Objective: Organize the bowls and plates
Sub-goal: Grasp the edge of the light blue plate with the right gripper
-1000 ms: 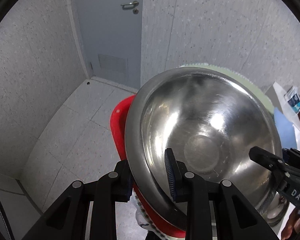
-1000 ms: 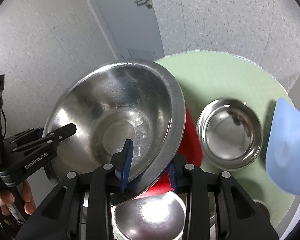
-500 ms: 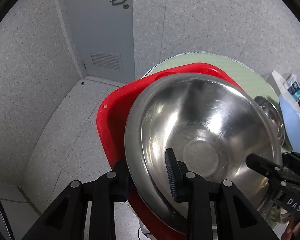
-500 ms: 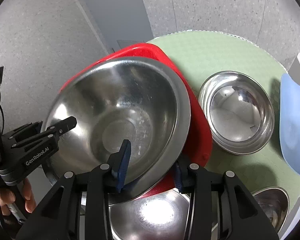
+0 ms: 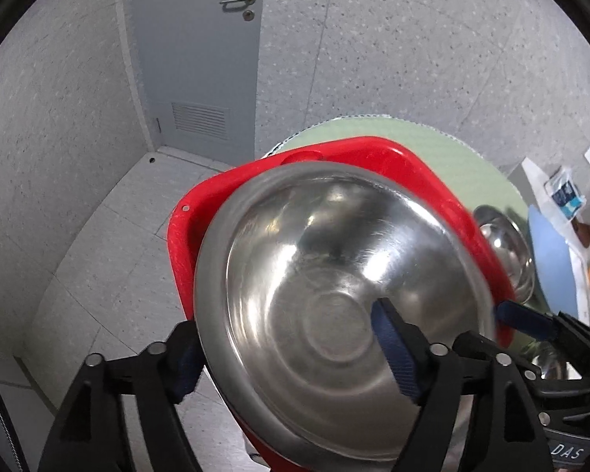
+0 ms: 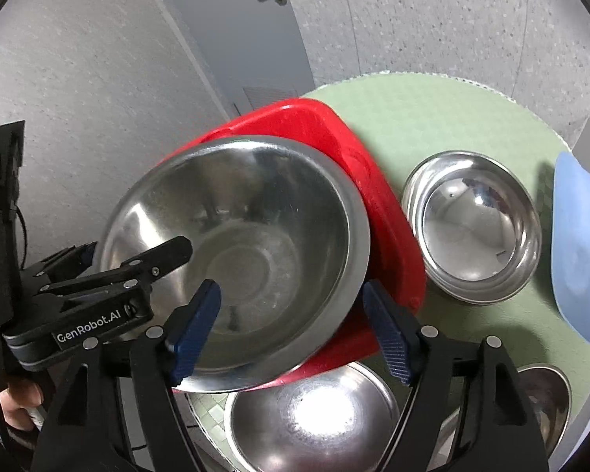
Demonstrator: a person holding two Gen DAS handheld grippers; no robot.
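A large steel bowl rests in a red plastic basin at the left edge of a round green table. My left gripper is open, its jaws wide apart astride the bowl's near rim. My right gripper is open too, its blue pads either side of the bowl's right rim, not pressing it. The left gripper shows in the right wrist view, the right one in the left wrist view.
A smaller steel bowl stack sits right of the basin. A pale blue plate lies at the far right. Two more steel bowls sit near the front edge. Floor and a door lie beyond.
The bowl and red basin came down onto the table and levelled. Both grippers, shut on the bowl's rim before, have opened wide.
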